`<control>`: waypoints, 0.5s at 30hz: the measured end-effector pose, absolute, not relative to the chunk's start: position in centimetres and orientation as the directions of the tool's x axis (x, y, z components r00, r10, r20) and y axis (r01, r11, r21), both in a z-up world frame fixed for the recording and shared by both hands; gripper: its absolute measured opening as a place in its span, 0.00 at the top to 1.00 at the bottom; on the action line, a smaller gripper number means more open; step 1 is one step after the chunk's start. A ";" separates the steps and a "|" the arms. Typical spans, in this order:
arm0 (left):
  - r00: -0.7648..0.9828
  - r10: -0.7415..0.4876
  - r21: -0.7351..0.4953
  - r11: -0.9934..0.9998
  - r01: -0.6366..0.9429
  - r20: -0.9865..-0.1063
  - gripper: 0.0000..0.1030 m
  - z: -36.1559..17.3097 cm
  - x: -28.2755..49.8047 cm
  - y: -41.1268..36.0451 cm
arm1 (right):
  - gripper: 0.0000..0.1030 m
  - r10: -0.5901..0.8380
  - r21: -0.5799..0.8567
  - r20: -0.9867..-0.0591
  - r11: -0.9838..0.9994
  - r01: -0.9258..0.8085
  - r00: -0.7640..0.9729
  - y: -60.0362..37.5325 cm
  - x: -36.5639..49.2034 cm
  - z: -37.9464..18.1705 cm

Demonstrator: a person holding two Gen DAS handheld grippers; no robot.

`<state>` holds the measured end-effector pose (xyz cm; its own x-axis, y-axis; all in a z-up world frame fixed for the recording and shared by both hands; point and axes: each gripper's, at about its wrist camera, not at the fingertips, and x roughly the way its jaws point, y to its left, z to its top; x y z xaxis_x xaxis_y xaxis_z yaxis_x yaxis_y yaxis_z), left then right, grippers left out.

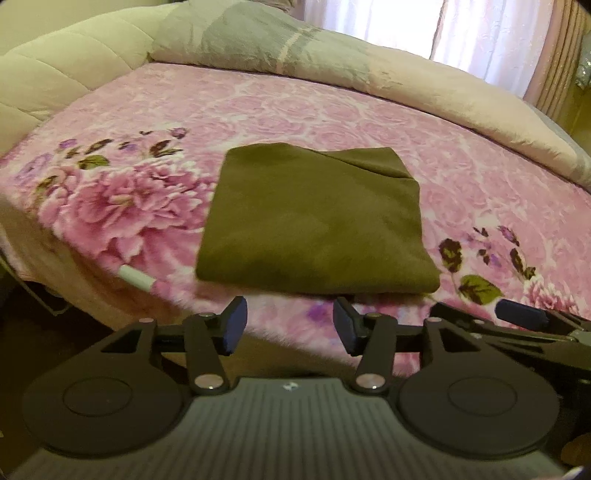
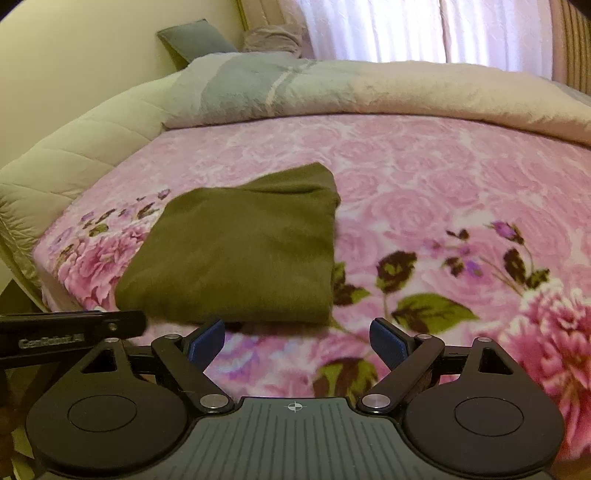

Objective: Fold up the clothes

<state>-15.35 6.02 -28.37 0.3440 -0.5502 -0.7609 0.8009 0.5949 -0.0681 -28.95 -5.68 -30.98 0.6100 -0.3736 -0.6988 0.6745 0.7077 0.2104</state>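
Note:
An olive-green garment (image 1: pixel 314 221) lies folded into a flat rectangle on the pink floral blanket (image 1: pixel 461 177), near the bed's front edge. It also shows in the right wrist view (image 2: pixel 236 251), left of centre. My left gripper (image 1: pixel 290 325) is open and empty, just in front of the garment's near edge. My right gripper (image 2: pixel 297 341) is open and empty, at the garment's near right corner. The right gripper's finger shows at the lower right of the left wrist view (image 1: pixel 521 312).
A rolled grey and beige duvet (image 2: pixel 369 92) lies along the far side of the bed. A quilted beige cover (image 1: pixel 55 70) lies at the left. White curtains (image 2: pixel 406 29) hang behind. The bed's front edge (image 1: pixel 136 277) drops off at the lower left.

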 end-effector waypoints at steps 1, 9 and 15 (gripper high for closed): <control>0.351 -0.548 -0.064 0.599 0.798 -0.759 0.53 -28.2 -15.5 6.4 | 0.14 -0.373 0.207 -0.707 0.703 0.680 0.601 -5.6 -29.1 -31.0; 0.370 -0.564 -0.074 0.613 0.787 -0.738 0.52 -27.3 -16.6 9.5 | 0.14 -0.376 0.150 -0.748 0.708 0.690 0.548 -3.4 -30.0 -30.1; 0.373 -0.590 -0.086 0.605 0.791 -0.716 0.50 -26.4 -17.9 11.7 | 0.14 -0.377 0.123 -0.752 0.725 0.678 0.540 -1.4 -30.5 -29.3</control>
